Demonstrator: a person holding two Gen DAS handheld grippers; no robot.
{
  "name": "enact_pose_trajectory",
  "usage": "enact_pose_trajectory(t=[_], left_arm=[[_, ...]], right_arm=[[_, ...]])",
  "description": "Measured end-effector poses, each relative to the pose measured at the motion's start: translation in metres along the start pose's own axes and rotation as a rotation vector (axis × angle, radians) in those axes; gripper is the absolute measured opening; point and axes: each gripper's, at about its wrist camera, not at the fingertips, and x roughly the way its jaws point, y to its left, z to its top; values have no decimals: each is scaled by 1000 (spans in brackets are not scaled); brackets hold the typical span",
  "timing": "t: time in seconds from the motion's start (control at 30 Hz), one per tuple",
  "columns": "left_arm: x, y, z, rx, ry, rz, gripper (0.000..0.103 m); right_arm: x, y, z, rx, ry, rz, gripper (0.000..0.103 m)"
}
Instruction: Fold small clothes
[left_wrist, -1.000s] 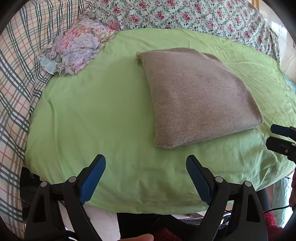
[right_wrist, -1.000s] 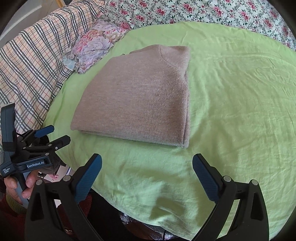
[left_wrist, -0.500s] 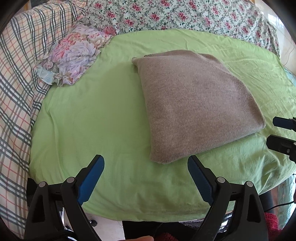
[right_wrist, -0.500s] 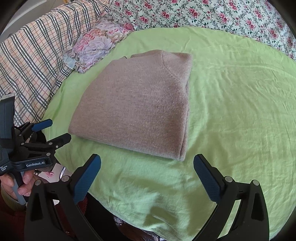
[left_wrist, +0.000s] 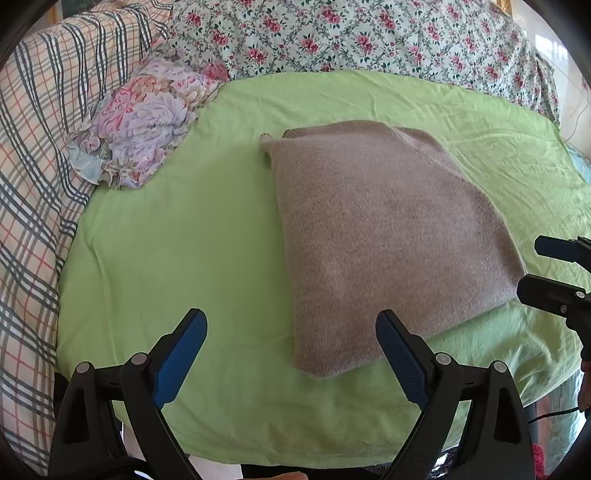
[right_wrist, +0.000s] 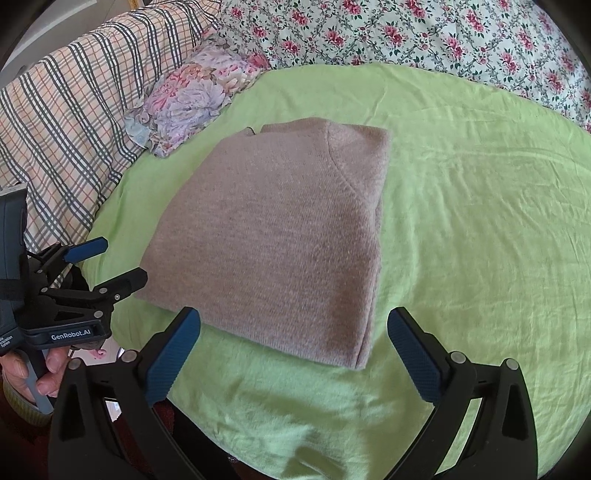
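A folded beige knit sweater (left_wrist: 384, 236) lies flat on the green sheet (left_wrist: 184, 240); it also shows in the right wrist view (right_wrist: 280, 240). My left gripper (left_wrist: 291, 350) is open and empty, just short of the sweater's near left corner. My right gripper (right_wrist: 295, 347) is open and empty, just above the sweater's near edge. The right gripper shows at the right edge of the left wrist view (left_wrist: 554, 269). The left gripper shows at the left of the right wrist view (right_wrist: 110, 262), open, beside the sweater's left corner.
A crumpled floral garment (left_wrist: 144, 122) lies at the far left of the green sheet (right_wrist: 480, 221), also in the right wrist view (right_wrist: 188, 96). A plaid blanket (left_wrist: 33, 166) covers the left side, a floral sheet (left_wrist: 369, 37) the back. The sheet's near edge drops off below the grippers.
Both grippers have moved forward toward the sweater, which now looks larger and nearer. Both stay open. The sweater has not moved.
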Motion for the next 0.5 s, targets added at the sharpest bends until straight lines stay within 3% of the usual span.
enact_pose_trajectory(t=[0.5], left_arm=[[7, 3, 13, -43, -7, -19, 95]], right_arm=[[14, -5, 16, 22, -3, 1, 102]])
